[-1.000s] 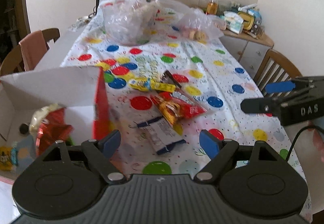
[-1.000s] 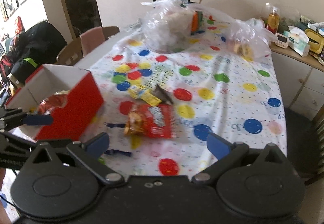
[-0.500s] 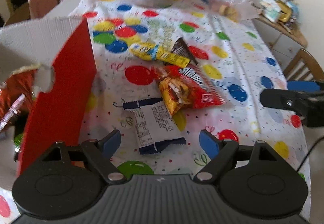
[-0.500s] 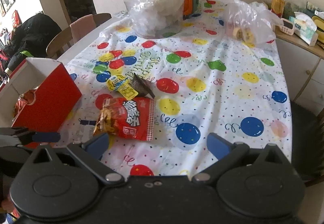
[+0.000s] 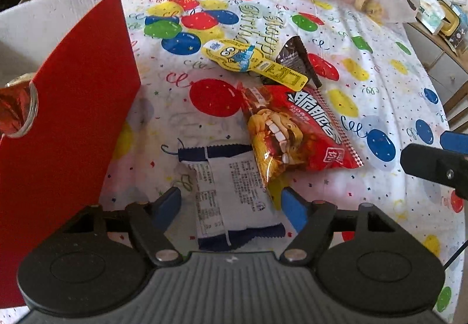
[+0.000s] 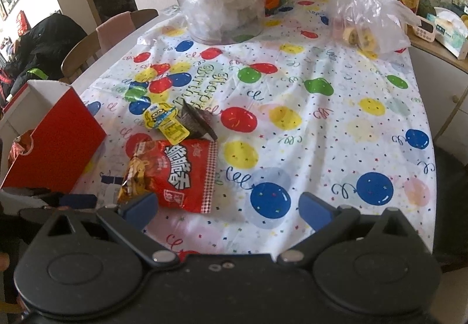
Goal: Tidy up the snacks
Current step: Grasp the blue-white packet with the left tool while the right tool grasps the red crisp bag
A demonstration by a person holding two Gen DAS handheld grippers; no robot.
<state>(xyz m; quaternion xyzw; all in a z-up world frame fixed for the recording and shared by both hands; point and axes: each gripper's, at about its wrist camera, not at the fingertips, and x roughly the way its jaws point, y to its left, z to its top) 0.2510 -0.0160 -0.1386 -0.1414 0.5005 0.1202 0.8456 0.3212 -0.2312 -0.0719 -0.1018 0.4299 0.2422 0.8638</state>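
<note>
I held the left tool point(image 5: 231, 204) spread, its blue fingers point(image 5: 168, 207) on either side of the white-and-navy packet point(image 5: 231, 192) lying flat on the table point(image 5: 380, 60) — not yet gripped. The right tool point(image 6: 228, 205) was also spread, holding nothing, near the red snack bag point(image 6: 178, 174). The red box point(image 5: 73, 125) stood just left of the packet. Step in hand, as I judged it: pickup. Next move — press the fingers onto the packet, lift, carry it into the box.
</note>
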